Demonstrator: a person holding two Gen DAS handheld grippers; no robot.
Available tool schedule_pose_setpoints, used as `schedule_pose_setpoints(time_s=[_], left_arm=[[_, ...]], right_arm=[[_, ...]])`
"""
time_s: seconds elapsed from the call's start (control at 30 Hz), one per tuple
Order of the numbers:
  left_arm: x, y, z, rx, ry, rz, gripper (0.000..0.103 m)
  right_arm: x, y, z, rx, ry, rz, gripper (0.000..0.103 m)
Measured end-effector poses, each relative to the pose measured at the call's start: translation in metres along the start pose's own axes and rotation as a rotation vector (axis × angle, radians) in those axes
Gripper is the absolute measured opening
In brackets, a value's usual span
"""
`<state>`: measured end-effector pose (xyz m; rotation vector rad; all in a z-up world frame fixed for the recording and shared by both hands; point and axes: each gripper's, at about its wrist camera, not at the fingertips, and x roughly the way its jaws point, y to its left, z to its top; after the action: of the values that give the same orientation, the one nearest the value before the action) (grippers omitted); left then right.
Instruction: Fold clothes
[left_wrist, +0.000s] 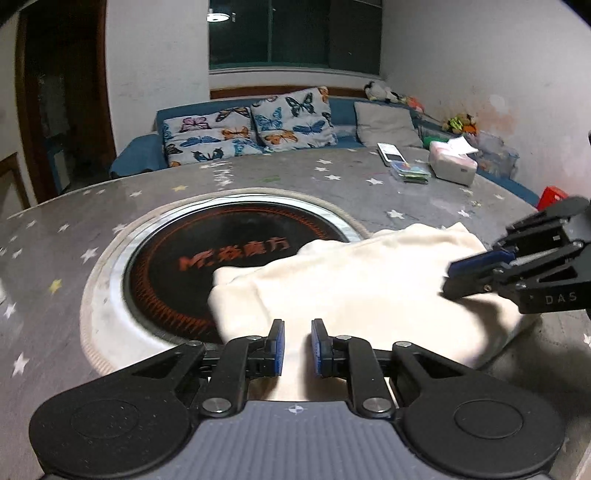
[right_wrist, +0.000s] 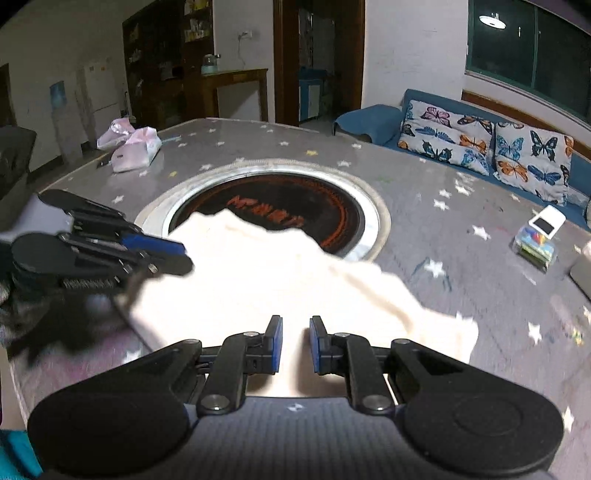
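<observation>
Left gripper (left_wrist: 297, 345): jaws parted by a narrow gap, nothing between the pads, poised over the near edge of the cream garment (left_wrist: 354, 288).

The garment lies bunched on the star-print tablecloth (left_wrist: 55, 266). Its far corner spills over the rim of the round inset cooktop (left_wrist: 236, 240); the rest trails toward my right.

Handling, as I judge it: soft, thick, fleecy, light, no stiffness. It will sag and drag when lifted and should pinch easily. Best hold looks like a single-layer edge or corner, one per gripper, well apart, so the cloth spreads flat.

Right gripper (right_wrist: 296, 343): also slightly parted, holding nothing, over the garment's right portion. Seen from the left wrist view, its pads hover at the cloth; contact I cannot tell.
</observation>
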<state>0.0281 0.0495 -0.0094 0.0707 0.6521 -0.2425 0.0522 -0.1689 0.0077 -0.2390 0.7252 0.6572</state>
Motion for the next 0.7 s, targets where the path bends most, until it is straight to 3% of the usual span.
schedule_pose_setpoints(time_s=[0.27, 0.5, 0.7], left_arm=[[-0.019, 0.005, -0.012, 0.023, -0.024, 0.053, 0.018], [-0.035, -0.014, -0.007, 0.025, -0.071, -0.015, 0.023], [-0.026, -0.028, -0.020, 0.080, -0.031, -0.027, 0.023]], right_arm=[[-0.027, -0.007, -0.022, 0.025, 0.001, -0.052, 0.014], [-0.049, -0.001, -0.039, 0.018, -0.020, -0.068, 0.014], [-0.054, -0.002, -0.056, 0.004, -0.014, -0.081, 0.014]])
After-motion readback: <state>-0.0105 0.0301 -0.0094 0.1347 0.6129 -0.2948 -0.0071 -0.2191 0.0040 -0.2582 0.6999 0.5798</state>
